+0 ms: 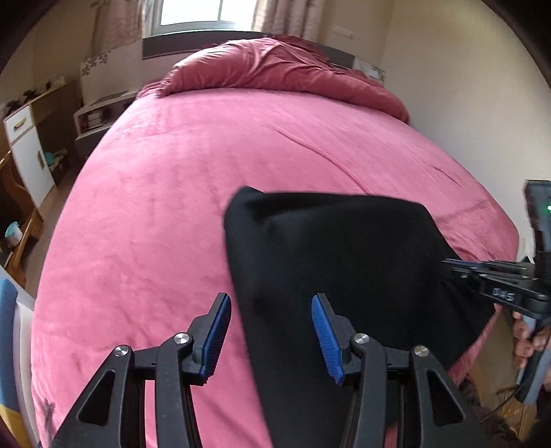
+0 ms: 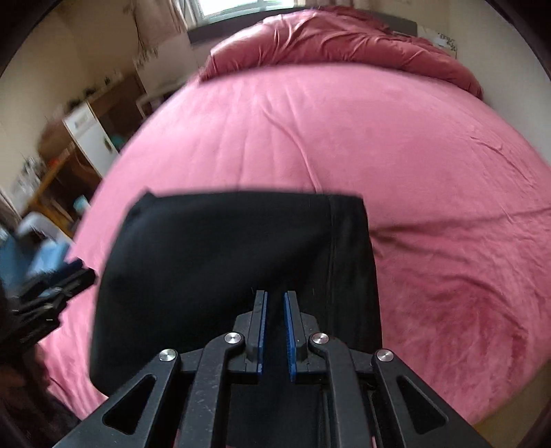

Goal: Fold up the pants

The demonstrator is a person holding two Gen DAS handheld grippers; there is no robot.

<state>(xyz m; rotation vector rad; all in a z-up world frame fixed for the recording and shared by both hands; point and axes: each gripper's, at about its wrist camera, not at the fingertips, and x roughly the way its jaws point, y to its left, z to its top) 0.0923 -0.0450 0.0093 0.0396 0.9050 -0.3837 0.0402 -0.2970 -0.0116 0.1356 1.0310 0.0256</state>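
Black pants [image 1: 344,275] lie folded in a block on the pink bed [image 1: 172,206], near its front edge. My left gripper [image 1: 271,298] is open above the pants' left edge, and its blue pads [image 1: 220,331] touch no cloth. In the right wrist view my right gripper [image 2: 275,293] hovers over the near part of the pants [image 2: 224,258], its jaws shut to a thin slit with no cloth visibly pinched. The right gripper [image 1: 447,263] also appears at the pants' right edge, held by a hand [image 1: 527,337]. The left gripper [image 2: 65,279] is a dark blur at the left.
A crumpled red duvet [image 1: 275,65] is heaped at the head of the bed under a window [image 1: 206,12]. A white cabinet [image 1: 27,151] and wooden furniture [image 1: 20,220] stand along the left side. A pale wall [image 1: 465,103] runs close along the bed's right side.
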